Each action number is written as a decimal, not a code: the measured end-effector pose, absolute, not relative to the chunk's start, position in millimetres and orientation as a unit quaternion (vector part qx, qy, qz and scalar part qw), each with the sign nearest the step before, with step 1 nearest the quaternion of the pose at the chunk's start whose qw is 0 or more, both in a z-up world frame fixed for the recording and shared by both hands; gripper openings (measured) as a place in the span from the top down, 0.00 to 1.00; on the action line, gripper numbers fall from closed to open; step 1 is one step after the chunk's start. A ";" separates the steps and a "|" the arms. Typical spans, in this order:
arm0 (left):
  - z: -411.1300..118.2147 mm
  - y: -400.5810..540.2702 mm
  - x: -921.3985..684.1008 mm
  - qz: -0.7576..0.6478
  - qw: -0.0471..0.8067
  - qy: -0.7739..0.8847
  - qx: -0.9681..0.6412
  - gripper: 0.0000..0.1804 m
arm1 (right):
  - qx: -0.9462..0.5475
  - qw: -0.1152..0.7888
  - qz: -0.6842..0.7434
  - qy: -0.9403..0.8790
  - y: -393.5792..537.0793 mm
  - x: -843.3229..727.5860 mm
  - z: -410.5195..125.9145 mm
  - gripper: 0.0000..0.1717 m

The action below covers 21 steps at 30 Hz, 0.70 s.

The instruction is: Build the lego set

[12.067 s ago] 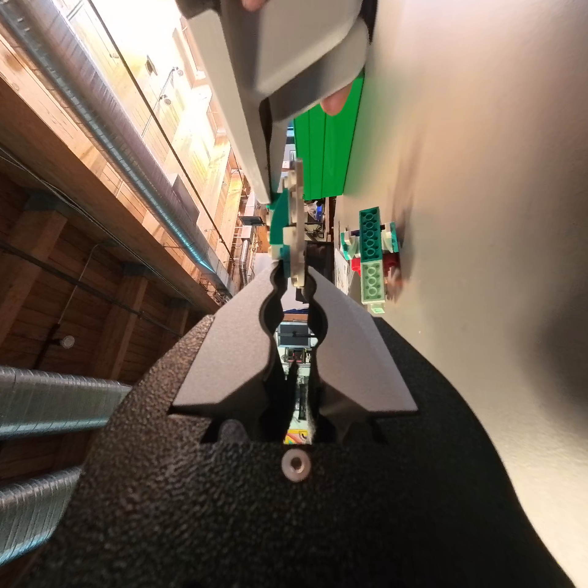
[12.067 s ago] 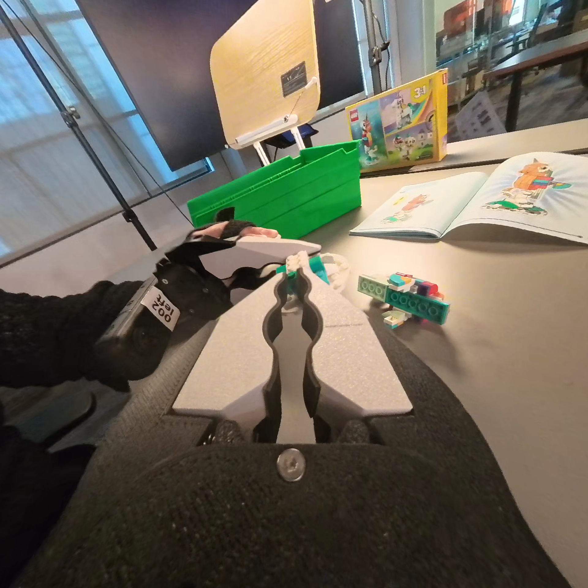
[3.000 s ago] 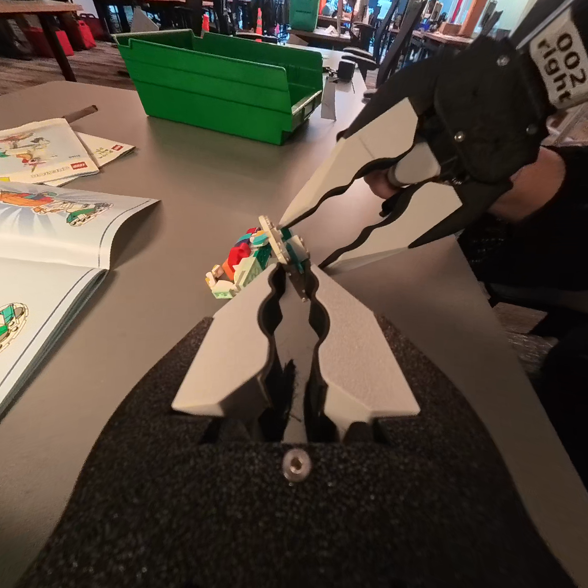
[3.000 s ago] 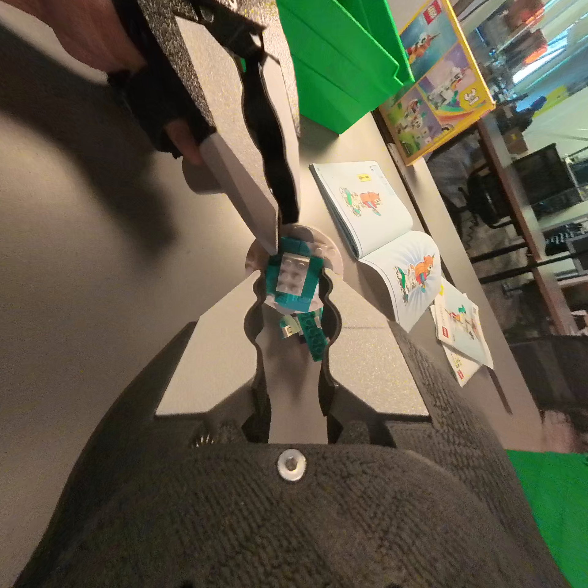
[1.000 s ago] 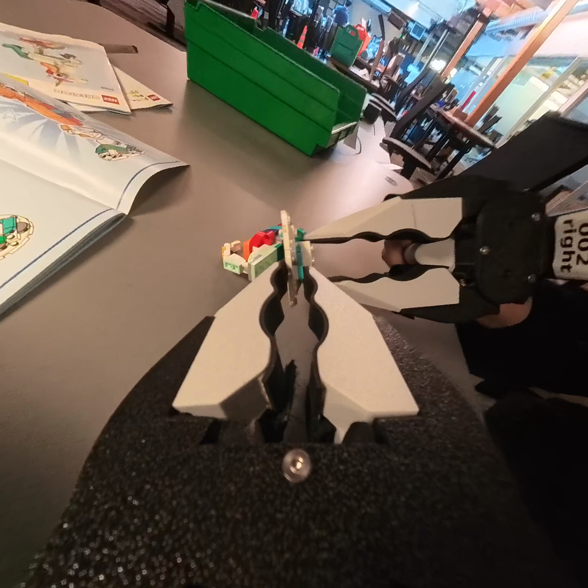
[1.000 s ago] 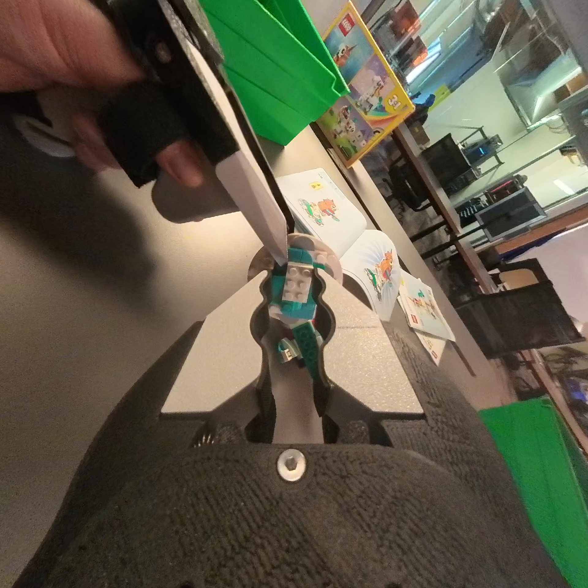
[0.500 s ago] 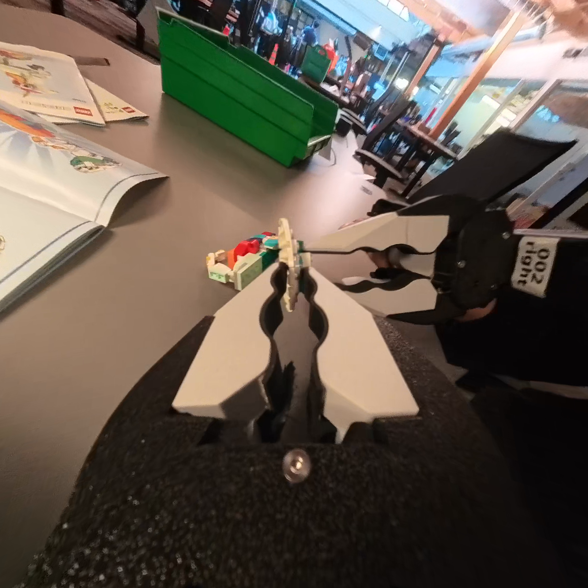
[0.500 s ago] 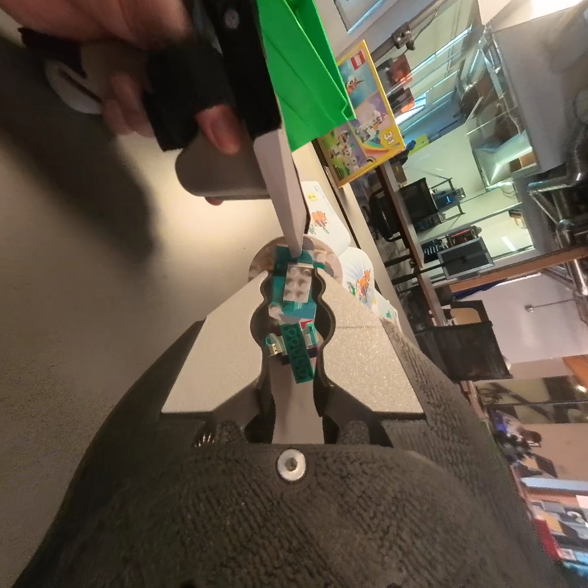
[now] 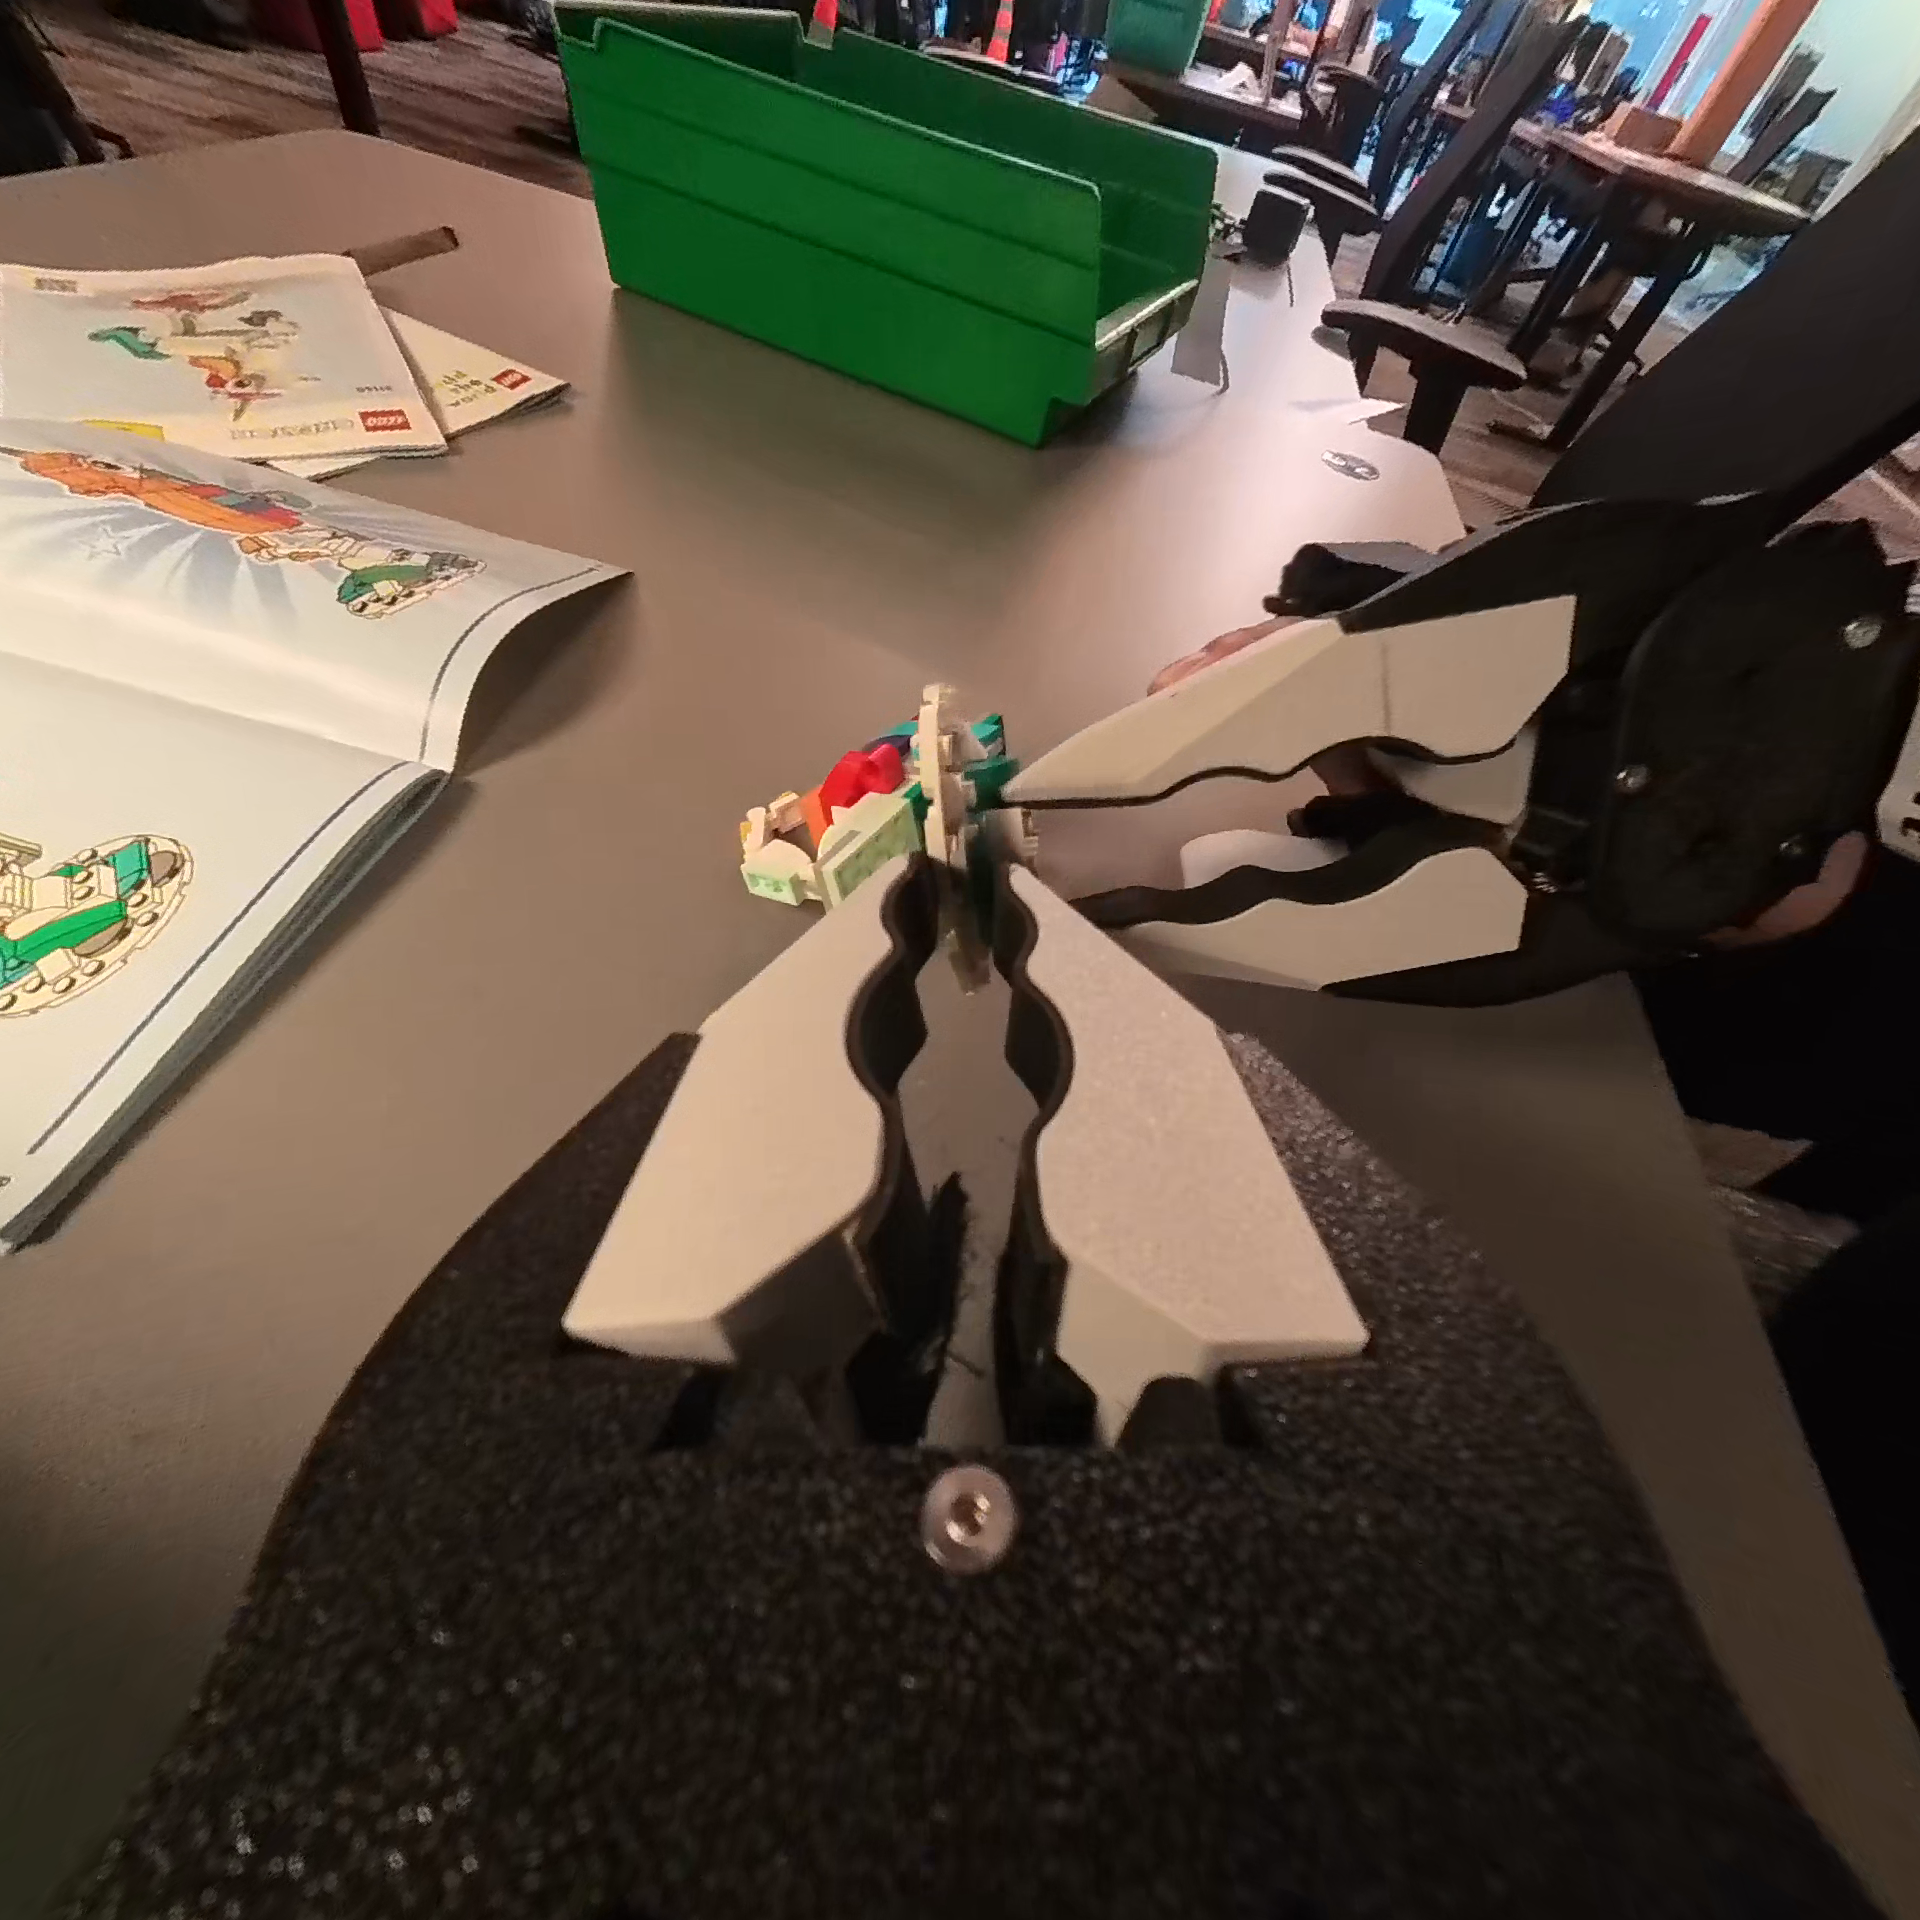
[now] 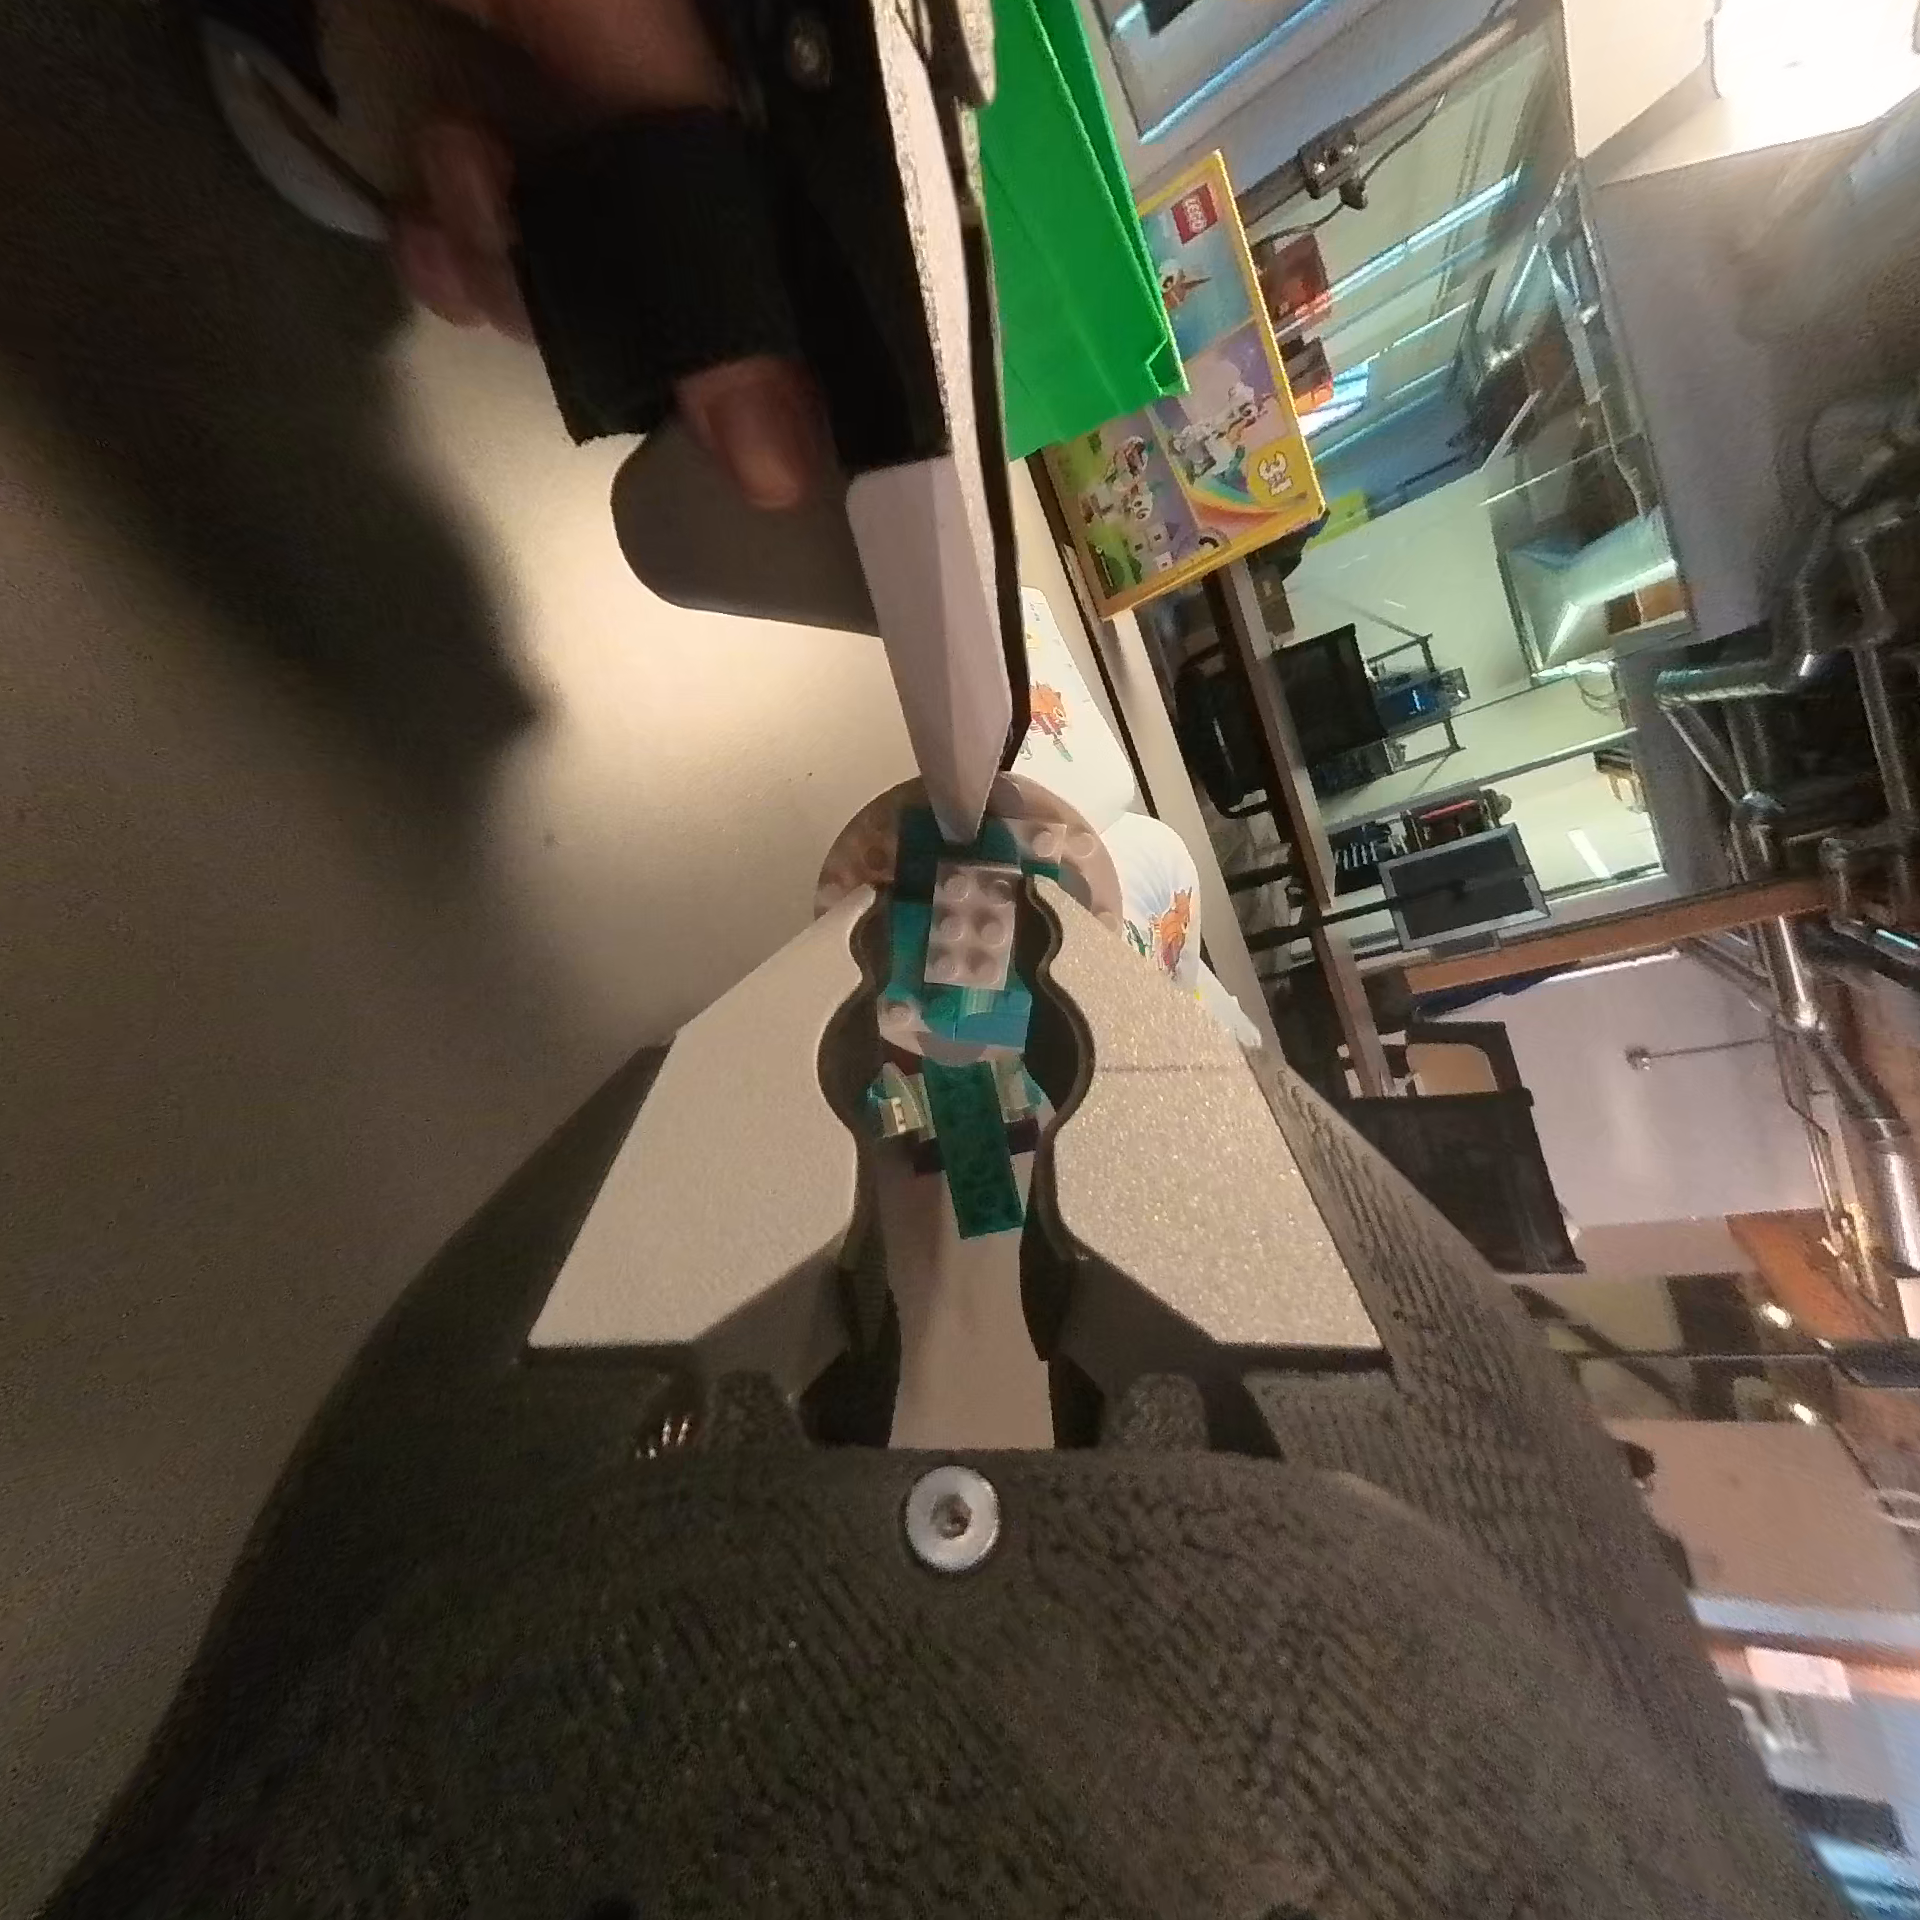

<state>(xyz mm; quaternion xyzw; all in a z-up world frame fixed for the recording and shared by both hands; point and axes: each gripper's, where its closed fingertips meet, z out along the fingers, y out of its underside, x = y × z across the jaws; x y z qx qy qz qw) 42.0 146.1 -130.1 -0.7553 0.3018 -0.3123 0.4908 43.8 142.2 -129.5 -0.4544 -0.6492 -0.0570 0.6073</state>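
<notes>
Left tongs (image 9: 958, 914) nipping round plate (image 9: 940, 774) edge-on; right tongs (image 10: 951, 914) seemingly clamping its teal-white bricks (image 10: 961, 935).

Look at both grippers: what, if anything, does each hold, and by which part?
Both grip one small brick model. The left gripper pinches its round white plate by the edge; the right gripper clamps the sides of the teal-and-white bricks.

Open booklet (image 9: 208, 665) at nine o'clock in the left wrist view: cut by the left edge. Green bin (image 9: 883, 208) at twelve: far wall clipped by the top edge. Toy brick model (image 9: 831, 821) on the table: near end hidden behind the round plate (image 9: 940, 790). In the right wrist view, the left gripper (image 10: 961, 821) runs off the top; hand (image 10: 727, 416) blurred. Background at three o'clock smeared.
</notes>
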 end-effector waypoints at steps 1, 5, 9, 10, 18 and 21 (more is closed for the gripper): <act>-130.2 145.8 42.5 -0.312 0.491 0.304 -0.755 0.96 | -0.451 0.608 -0.056 -0.651 141.7 44.2 -129.5 0.87; -131.8 144.8 44.3 -0.305 0.489 0.310 -0.756 0.96 | -0.441 0.608 -0.046 -0.658 140.1 46.0 -130.7 0.87; -129.8 143.2 46.0 -0.325 0.482 0.299 -0.756 0.96 | -0.403 0.625 -0.087 -0.663 138.5 47.4 -128.3 0.87; -129.9 143.1 46.2 -0.327 0.481 0.298 -0.757 0.96 | -0.387 0.628 -0.110 -0.666 138.7 47.7 -128.3 0.87; -130.1 143.6 45.4 -0.341 0.476 0.284 -0.759 0.96 | -0.317 0.640 -0.205 -0.670 140.5 46.8 -127.0 0.87; -129.8 143.5 45.3 -0.346 0.474 0.280 -0.760 0.97 | -0.294 0.642 -0.231 -0.670 140.6 46.7 -126.3 0.87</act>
